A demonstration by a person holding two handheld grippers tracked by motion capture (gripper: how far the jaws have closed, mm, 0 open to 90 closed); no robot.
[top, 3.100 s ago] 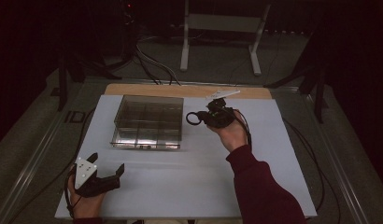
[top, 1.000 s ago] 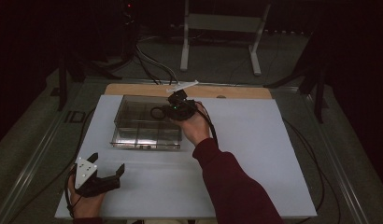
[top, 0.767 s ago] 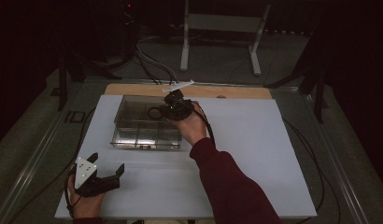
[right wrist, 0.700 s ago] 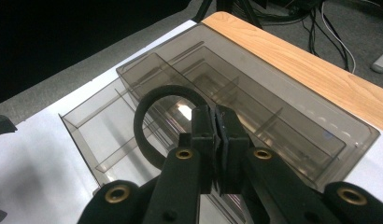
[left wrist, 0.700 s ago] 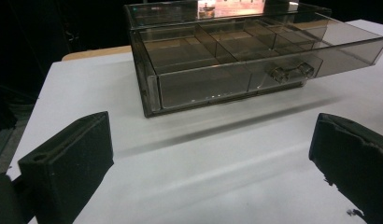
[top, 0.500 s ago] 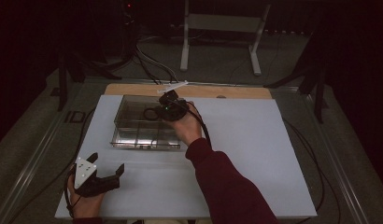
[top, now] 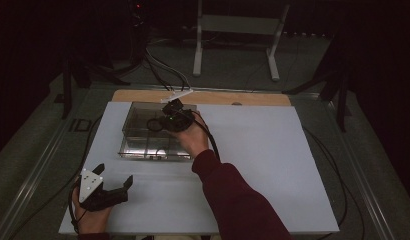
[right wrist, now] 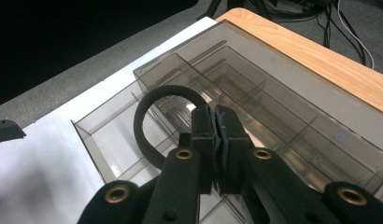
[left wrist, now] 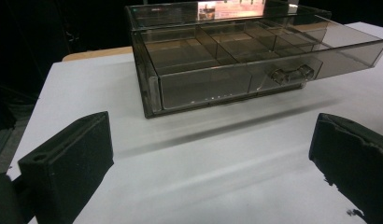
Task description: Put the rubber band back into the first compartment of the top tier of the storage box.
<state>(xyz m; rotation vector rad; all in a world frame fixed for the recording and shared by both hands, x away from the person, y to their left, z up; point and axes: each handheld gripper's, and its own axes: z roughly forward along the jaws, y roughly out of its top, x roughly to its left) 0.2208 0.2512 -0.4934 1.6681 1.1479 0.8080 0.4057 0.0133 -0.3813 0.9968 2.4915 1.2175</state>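
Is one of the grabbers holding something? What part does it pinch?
Yes. The right gripper is shut on a black ring, pinching one spot on its band above the clear drawer box. The left gripper is open and holds nothing.

High view overlooks table; both tool views share the drawer box [top: 155,132].

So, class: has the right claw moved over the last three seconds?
Yes. The right claw, shut on a black ring, has travelled leftward from the bare mat to above the clear organizer box.

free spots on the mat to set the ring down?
Bare white mat right of the clear drawer box, out to its right edge. Also the strip between box and left gripper. Crowded over the open drawer, where the right gripper holds the black ring.
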